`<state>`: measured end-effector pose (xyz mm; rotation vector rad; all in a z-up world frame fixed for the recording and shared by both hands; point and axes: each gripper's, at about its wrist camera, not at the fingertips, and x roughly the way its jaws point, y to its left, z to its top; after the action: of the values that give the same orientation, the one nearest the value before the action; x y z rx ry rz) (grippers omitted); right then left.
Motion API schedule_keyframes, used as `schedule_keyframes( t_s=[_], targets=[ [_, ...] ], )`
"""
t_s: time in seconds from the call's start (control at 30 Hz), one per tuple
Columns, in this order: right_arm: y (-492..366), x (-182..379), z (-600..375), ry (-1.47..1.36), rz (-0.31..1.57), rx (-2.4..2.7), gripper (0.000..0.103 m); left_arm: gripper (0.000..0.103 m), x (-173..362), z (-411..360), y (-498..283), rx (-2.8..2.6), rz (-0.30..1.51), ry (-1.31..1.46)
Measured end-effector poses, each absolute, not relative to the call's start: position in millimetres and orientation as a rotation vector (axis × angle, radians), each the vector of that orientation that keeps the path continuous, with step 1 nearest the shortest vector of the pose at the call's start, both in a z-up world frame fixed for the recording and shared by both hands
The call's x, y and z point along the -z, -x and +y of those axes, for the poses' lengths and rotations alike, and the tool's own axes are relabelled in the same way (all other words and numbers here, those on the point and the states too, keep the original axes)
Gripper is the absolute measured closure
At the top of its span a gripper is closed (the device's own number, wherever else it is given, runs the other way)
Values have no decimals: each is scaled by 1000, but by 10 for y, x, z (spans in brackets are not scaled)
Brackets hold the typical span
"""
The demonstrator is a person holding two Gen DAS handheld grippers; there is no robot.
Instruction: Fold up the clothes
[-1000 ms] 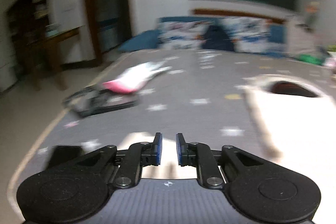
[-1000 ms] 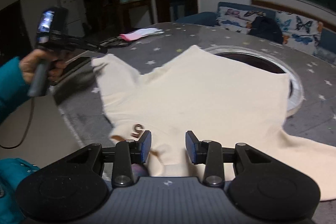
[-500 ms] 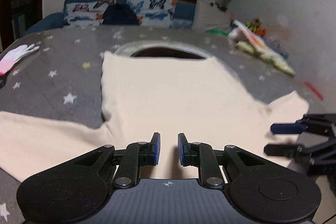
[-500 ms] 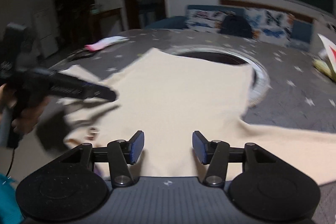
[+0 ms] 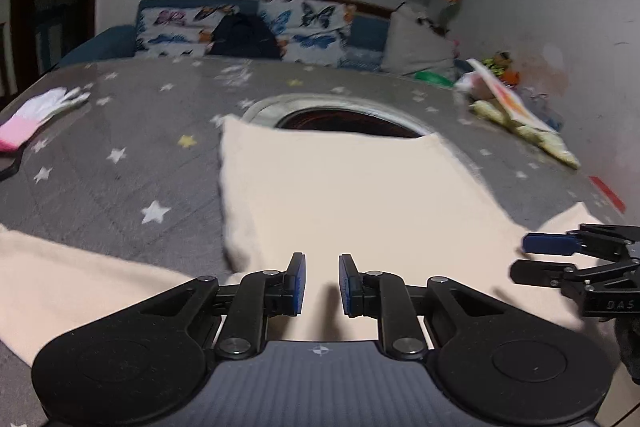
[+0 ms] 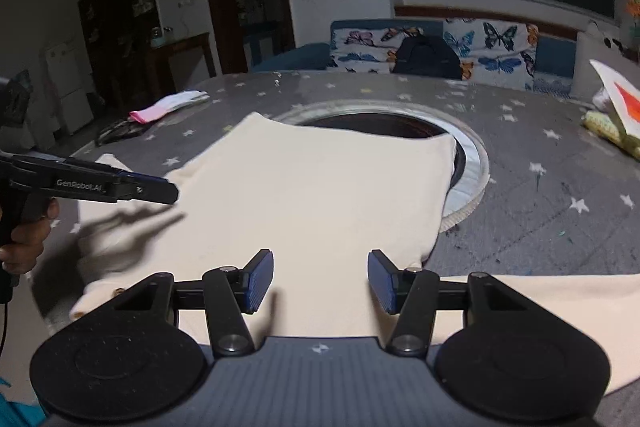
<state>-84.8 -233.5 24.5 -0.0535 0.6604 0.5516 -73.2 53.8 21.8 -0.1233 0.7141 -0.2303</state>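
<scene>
A cream long-sleeved top (image 5: 344,195) lies flat on the grey star-patterned table (image 5: 120,163); it also shows in the right wrist view (image 6: 320,195). Its sleeves spread to the left (image 5: 72,283) and to the right (image 6: 560,307). My left gripper (image 5: 322,285) hovers over the near edge of the top, its jaws a small gap apart and empty. It shows from the side in the right wrist view (image 6: 168,191). My right gripper (image 6: 321,281) is wide open and empty above the top's near part; it also shows in the left wrist view (image 5: 520,259).
A round hole (image 6: 384,121) with a pale rim opens in the table under the top's far edge. A pink and white glove (image 5: 36,115) lies far left. Packets and a card (image 5: 516,115) lie far right. A butterfly-print sofa (image 6: 440,47) stands behind.
My left gripper swung from the table's left side to face the top. My right gripper's jaws opened wider. Both grippers stay empty.
</scene>
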Motion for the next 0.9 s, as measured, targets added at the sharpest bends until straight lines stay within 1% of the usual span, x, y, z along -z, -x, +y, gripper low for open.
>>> schedule_keyframes(
  t_s=[0.13,0.23,0.3,0.47,0.6,0.7,0.77,0.8,0.9],
  targets=[
    [837,-184,-2370,56,681,-544,50,84,-181,666,713,213,729,169],
    [824,-235,-2362,53,665,-554,49,83,-245,685,686,219,688,176],
    [797,-247,-2327,53,655,-559,47,83,-253,664,602,197,685,160],
    [726,-175,-2261,56,669,-558,47,84,-130,746,496,137,710,159],
    [724,-185,-2267,60,668,-561,46,83,-197,773,474,155,712,185],
    [697,-214,-2230,60,657,-571,45,81,-255,712,347,169,704,173],
    [671,-196,-2190,64,662,-578,44,73,-268,674,236,177,707,170],
    [660,-176,-2169,68,668,-579,44,72,-259,667,183,180,712,174],
    [655,-138,-2129,85,672,-584,39,70,-211,671,52,169,739,187]
  ],
)
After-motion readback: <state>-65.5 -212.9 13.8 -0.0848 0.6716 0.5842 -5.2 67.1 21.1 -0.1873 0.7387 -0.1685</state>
